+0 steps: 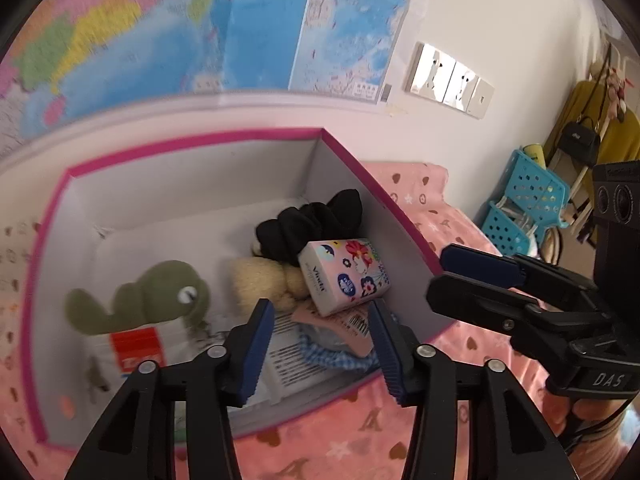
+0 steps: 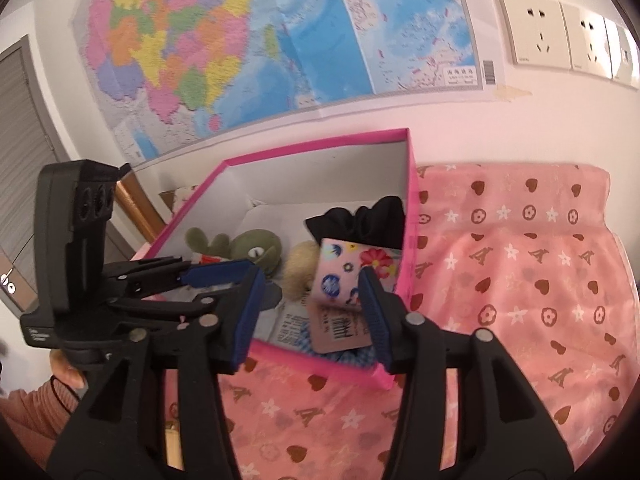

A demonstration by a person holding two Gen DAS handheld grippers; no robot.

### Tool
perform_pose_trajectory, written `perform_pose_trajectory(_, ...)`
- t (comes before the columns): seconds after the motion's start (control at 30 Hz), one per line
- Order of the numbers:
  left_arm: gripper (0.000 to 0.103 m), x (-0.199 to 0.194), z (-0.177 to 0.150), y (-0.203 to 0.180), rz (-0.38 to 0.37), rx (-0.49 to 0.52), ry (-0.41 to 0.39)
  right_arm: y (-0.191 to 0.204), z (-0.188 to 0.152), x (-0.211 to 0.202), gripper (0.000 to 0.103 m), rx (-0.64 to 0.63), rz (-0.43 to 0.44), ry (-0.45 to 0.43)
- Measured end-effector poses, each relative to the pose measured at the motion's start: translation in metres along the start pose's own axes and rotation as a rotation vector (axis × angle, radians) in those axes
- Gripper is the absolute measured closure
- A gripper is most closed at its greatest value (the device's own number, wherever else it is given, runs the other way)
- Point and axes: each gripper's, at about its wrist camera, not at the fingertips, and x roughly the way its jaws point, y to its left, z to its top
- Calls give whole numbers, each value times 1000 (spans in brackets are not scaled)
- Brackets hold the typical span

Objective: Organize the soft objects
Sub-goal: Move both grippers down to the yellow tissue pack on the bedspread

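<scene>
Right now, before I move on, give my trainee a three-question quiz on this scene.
1. True or false: the black scrunchie lies inside the pink box.
2. What leans on the scrunchie? A) tissue pack B) green plush C) map
3. Fill in: neither the left gripper nor the right gripper holds ____.

Key: 1 true. 2 A, the tissue pack. 3 anything; both stand open above the box's near edge.

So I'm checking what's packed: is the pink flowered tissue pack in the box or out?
In. The pink flowered tissue pack lies tilted inside the pink-rimmed cardboard box, leaning on the black scrunchie.
</scene>
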Motion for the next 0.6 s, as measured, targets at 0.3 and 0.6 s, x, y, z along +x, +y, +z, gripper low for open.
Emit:
perform_pose_trajectory(0.3,42,-49,-30,-15,74,72,-95,21,-34,-30,48,-32,44,-3)
perform_pose_trajectory(0.6,34,-72,-71,-24,97,107,-83,44,-91,-33,47,-36,134,116)
